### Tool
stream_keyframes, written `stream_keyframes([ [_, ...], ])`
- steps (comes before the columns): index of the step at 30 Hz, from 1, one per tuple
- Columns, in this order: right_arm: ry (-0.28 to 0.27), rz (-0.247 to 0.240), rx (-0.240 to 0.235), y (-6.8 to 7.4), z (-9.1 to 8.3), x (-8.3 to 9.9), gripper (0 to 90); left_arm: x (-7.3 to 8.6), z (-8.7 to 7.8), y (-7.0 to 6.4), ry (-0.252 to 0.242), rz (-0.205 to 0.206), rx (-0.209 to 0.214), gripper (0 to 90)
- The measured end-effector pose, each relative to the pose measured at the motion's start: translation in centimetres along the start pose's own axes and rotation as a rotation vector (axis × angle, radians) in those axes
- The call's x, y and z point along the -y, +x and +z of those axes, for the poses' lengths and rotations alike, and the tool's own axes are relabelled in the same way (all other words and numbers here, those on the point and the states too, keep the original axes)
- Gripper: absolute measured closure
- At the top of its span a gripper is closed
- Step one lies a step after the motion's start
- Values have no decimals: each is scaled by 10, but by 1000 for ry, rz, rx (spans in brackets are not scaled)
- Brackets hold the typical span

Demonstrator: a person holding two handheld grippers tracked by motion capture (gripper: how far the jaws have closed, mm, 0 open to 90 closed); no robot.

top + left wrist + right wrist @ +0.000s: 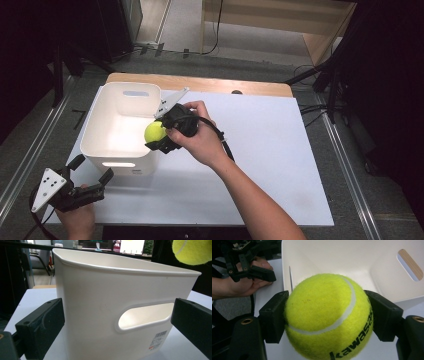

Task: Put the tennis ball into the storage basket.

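Observation:
A yellow tennis ball [155, 132] [327, 317] is clamped between the black jaws of my right gripper [161, 136] [327, 320], which holds it over the right rim of a white plastic bin [120, 129] [342, 262]. The bin's inside looks bare. The ball [192, 251] hangs above the bin's rim [125, 267] in the left gripper view. My left gripper [91, 176] [117, 322] rests low at the table's front left, open, its jaws spread before the bin's near wall and handle slot [146, 318], with nothing between them.
The bin stands at the left of a white tabletop [270, 150] with a wooden strip [210, 84] along the far edge. Dark stands and cables [325, 80] sit beyond the table's right. The left hand [249, 282] shows beside the bin.

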State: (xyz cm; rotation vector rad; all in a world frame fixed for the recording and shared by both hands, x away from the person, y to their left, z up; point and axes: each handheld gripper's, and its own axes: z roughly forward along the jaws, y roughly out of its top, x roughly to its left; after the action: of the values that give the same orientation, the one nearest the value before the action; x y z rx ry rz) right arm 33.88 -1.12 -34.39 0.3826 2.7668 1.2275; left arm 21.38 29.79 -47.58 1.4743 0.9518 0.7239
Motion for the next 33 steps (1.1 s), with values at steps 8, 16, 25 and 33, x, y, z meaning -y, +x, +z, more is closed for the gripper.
stream_keyframes([
  [8, -2, -14, -9, 0, 6, -12, 239, 0, 0, 1, -5, -4, 4, 0],
  [16, -5, -27, -21, 2, 15, -22, 239, 0, 0, 1, -7, -7, 6, 0],
  [25, -2, -40, -32, 3, 24, -29, 239, 0, 0, 1, -7, -7, 7, 0],
  [33, 8, -35, -37, 3, 32, -32, 239, 0, 0, 1, -10, -12, 8, 0],
])
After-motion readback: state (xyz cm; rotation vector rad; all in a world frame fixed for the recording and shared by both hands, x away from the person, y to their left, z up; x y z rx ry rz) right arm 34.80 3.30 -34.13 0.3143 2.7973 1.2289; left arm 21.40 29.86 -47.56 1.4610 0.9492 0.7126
